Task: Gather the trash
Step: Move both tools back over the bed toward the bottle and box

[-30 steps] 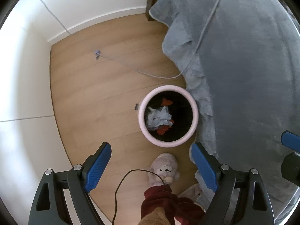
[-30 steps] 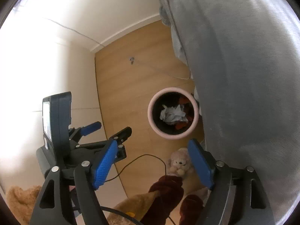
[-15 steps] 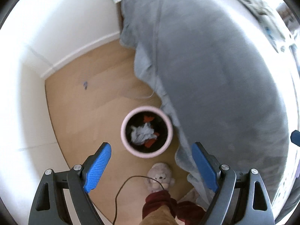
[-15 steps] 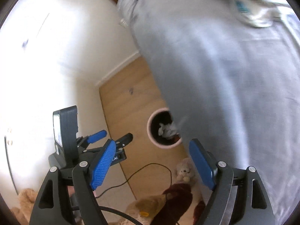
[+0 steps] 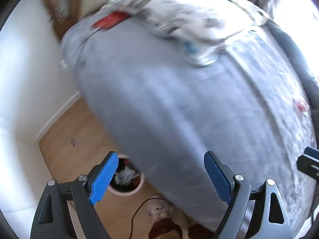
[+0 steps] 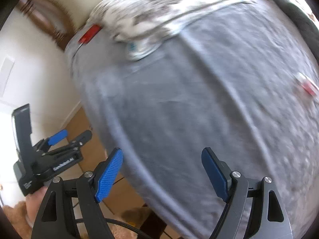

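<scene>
Left wrist view has my left gripper (image 5: 159,177) spread wide with nothing between the blue pads, hanging over the near edge of the bed. Just past its left pad, down on the floor, sits the pink bin (image 5: 127,189), with crumpled paper and red scraps already in it. So I judge one drop is done and I am between pieces, looking for the next bit of trash.

My right gripper (image 6: 162,176) is likewise spread and empty, and its jaws have just been easing a little wider. Far ahead of it and to the left, a red flat thing (image 6: 89,33) lies by the patterned pillow (image 6: 169,6); off to its right, near the far edge of the grey blanket (image 6: 189,103), lies a small red and white piece (image 6: 307,86) (both blurred, so I cannot say what they are). A pale round thing with blue print (image 6: 139,48) lies just below the pillow, equally unclear.

The next move, as I judge it, calls for reaching across the bed to one of these, coming down with the pads on either side, and pinching without gathering up blanket.

The blanket is soft and creased, so a thin scrap may sink into it. Below me are a wooden floor (image 5: 79,139), white walls, a soft toy (image 5: 159,211) beside a dark cable (image 5: 139,209), and a dark wooden headboard (image 5: 57,6) beyond the pillow.
</scene>
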`<state>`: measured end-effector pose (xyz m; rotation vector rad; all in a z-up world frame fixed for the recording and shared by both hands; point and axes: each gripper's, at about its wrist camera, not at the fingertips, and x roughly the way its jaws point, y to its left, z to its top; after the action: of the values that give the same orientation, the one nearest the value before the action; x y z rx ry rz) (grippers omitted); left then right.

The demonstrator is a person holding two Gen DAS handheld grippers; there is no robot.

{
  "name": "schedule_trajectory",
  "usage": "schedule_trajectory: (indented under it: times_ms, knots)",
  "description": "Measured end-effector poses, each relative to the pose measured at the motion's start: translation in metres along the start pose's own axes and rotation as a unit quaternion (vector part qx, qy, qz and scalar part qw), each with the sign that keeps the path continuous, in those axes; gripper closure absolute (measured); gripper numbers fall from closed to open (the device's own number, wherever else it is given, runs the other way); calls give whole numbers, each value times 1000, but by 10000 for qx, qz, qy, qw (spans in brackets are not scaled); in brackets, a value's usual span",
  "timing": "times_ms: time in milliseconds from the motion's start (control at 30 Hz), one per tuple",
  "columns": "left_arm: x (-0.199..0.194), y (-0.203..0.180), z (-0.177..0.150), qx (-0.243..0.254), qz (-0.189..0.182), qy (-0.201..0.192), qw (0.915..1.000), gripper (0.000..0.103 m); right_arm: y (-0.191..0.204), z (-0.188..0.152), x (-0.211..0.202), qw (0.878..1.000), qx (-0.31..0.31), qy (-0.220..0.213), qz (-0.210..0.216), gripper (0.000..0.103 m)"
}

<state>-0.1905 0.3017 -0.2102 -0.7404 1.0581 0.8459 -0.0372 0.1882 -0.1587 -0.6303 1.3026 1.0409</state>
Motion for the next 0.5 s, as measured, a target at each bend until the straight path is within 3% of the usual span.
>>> schedule_trajectory:
  times_ms: [100, 267, 500]
  knots:
    - [-5, -44, 11, 347, -138, -107, 9992, 15, -41, -3, -14, 9993, 362, -105, 5, 23]
    - [-8, -164, 35, 1315, -448, -218, 9901, 15, -127, -11, -31, 9943, 1039, -238, 60, 23]
    - [12, -329, 38, 2155, -788, 190, 9731, 15, -311, -42, -60, 9654, 2537, -377, -466, 23]
